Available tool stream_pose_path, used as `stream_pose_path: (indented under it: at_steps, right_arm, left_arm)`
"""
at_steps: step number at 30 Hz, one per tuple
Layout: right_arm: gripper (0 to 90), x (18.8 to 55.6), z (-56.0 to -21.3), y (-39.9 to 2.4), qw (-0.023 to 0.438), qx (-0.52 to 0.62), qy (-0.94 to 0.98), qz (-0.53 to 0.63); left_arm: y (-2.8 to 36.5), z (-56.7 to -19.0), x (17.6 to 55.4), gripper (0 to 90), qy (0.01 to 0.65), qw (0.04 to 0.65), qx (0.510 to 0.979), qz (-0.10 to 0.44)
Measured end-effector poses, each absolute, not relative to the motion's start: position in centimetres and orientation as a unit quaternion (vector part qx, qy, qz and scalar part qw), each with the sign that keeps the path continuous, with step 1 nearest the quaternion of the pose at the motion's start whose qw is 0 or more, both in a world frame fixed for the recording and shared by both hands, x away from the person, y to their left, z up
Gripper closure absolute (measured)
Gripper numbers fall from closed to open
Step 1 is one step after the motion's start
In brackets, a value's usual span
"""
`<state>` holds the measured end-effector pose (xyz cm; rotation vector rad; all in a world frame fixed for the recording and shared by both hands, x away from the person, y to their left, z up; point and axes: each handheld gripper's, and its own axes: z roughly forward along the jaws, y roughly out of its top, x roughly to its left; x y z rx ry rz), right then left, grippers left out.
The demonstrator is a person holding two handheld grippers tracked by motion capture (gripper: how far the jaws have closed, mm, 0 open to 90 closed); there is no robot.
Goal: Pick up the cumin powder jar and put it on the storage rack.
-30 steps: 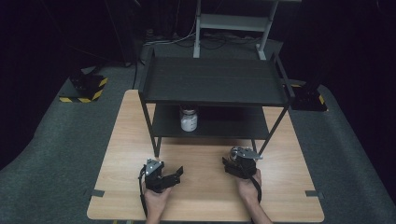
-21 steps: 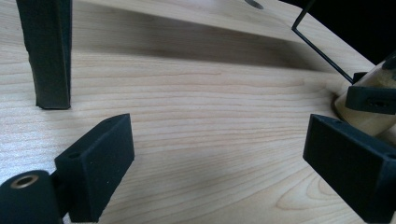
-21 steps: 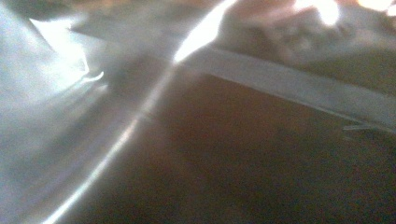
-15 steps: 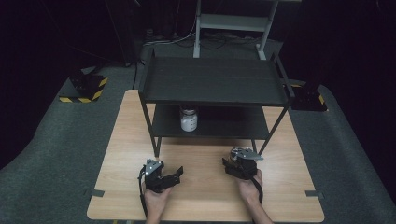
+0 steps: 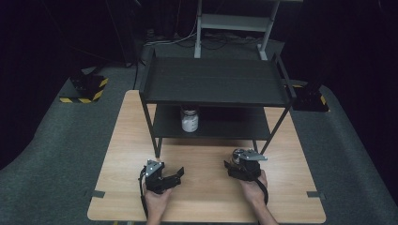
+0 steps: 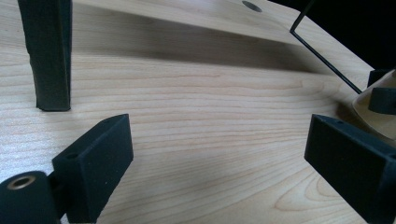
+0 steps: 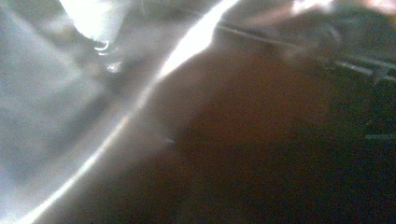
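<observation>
Left tongs (image 5: pixel 177 174): jaws wide, nothing between them, low over bare wood.
Right tongs (image 5: pixel 233 165): closed, apparently on a small shiny round-topped thing (image 5: pixel 239 152); up close it is a glossy blur, identity unclear.
Held thing, place: at the right tongs' tip, just over the light wooden worktop (image 5: pixel 206 197), in front of the black two-tier metal rack (image 5: pixel 213 82).
Progress: judged early; top tier bare, held thing not yet set down.
Lower tier: one white-labelled jar (image 5: pixel 189 121), upright.
Room: grey carpet floor (image 5: pixel 56 140), dark surroundings.
</observation>
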<state>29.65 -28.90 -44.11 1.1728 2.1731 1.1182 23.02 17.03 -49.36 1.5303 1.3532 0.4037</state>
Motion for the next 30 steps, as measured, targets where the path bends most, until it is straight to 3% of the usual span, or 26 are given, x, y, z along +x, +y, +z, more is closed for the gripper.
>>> stream_pose_path:
  at_steps: [30]
  right_arm:
    - [31.0,29.2,-39.7,-30.4,0.18,0.368,0.802,0.434]
  left_arm:
    - [17.2,-49.6,22.9,6.9,0.559,0.513,0.631,0.166]
